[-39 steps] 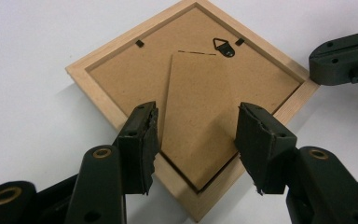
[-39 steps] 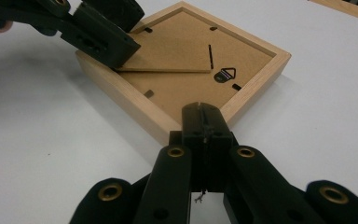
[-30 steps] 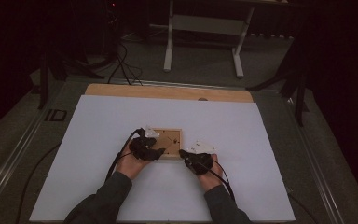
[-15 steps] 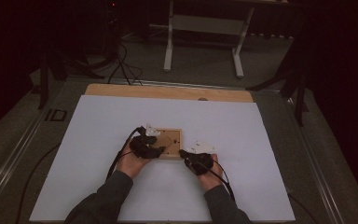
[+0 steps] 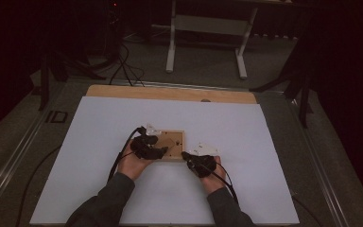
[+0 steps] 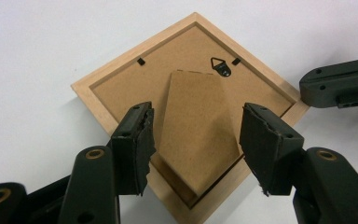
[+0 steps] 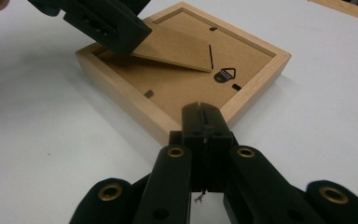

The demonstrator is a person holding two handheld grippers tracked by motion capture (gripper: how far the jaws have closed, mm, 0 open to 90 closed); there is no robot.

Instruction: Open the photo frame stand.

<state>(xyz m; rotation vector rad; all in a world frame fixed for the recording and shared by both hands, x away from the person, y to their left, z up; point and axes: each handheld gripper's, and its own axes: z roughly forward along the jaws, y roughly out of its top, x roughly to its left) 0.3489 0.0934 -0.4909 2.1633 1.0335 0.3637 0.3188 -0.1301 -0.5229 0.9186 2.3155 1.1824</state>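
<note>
Left tongs [image 6: 196, 149] have just been opening astride the frame's [image 6: 121, 77] stand [image 6: 198, 130]; right tongs [image 7: 204, 122], together, seemingly touch its corner.

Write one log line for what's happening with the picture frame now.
picture frame: face down | stand flap: lifted | left hand-held gripper: open, opening around flap | right hand-held gripper: shut at corner

Picture frame [image 6: 98, 84], centre of left gripper view: pale wood showing, smooth, matt, faint grain. Backing board [image 6: 130, 88]: brown fibreboard, matt, finely rough. Stand flap [image 6: 198, 126]: same brown board, looking dull. Hanger [image 6: 220, 66], upper centre: dark metal, slight sheen. Left gripper [image 6: 196, 140] pads: black rubber-like, edges appearing torn, rough. Right gripper [image 7: 205, 122], lower centre of right gripper view: black matt plastic, brass-coloured rivets shining. Table cover [image 5: 99, 123]: white, smooth, matt, paper-like.
</note>
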